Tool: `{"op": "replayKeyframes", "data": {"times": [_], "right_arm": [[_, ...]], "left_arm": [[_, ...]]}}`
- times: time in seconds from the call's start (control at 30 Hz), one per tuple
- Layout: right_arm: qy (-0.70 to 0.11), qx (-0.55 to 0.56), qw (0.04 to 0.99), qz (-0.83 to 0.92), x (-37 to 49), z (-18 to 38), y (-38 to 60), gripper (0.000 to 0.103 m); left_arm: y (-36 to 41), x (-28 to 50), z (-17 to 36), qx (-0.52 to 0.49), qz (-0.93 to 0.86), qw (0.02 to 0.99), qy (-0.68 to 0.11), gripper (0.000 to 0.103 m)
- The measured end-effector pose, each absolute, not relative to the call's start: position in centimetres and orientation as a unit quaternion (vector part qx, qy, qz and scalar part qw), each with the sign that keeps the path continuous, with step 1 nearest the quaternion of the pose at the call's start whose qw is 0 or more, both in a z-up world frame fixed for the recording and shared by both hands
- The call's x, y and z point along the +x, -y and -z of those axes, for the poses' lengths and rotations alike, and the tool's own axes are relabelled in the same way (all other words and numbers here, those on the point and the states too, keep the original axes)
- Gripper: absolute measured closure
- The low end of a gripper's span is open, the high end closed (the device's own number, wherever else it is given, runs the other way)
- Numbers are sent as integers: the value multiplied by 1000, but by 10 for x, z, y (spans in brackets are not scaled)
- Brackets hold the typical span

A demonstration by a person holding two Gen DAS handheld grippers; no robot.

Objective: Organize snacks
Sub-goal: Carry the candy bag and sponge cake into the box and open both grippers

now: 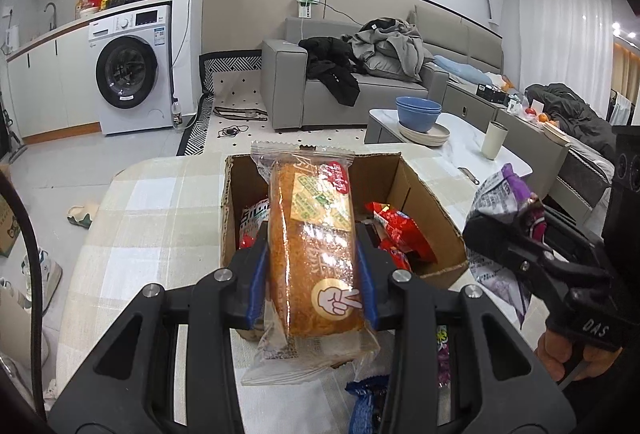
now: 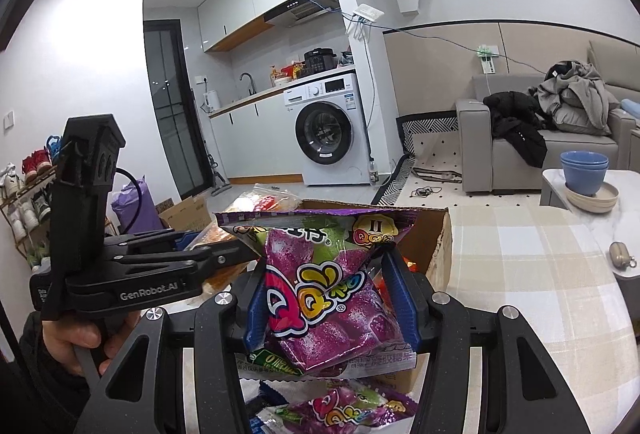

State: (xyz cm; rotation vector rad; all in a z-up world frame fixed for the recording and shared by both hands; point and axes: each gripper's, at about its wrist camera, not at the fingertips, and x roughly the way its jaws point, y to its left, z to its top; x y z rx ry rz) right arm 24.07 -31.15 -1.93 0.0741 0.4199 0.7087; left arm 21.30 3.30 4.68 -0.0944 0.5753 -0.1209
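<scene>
Both grippers [image 1: 312,274] [image 2: 328,298] over checked tablecloth [image 1: 160,210], sofa [image 1: 360,86] behind.

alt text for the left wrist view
The left tongs grip a wrapped bread roll above an open cardboard box of red snack packs on a checked table. At right, the right tongs hold a purple bag.

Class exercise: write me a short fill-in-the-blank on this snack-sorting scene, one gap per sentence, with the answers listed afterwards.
1. The left gripper is shut on a wrapped ____.
2. The right gripper holds a candy bag whose main colour is ____.
3. The cardboard box already holds snacks in ____ wrappers.
4. On the far table, the blue bowls stand on a stack of ____.

Answers: bread loaf; purple; red; plates
</scene>
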Motion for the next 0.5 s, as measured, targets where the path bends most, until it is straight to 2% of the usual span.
{"op": "replayKeyframes", "data": {"times": [0.5], "right_arm": [[-207,5,922,-328,269,25,282,50]], "left_arm": [[-45,278,-29,-50,49,950,-303,69]]}}
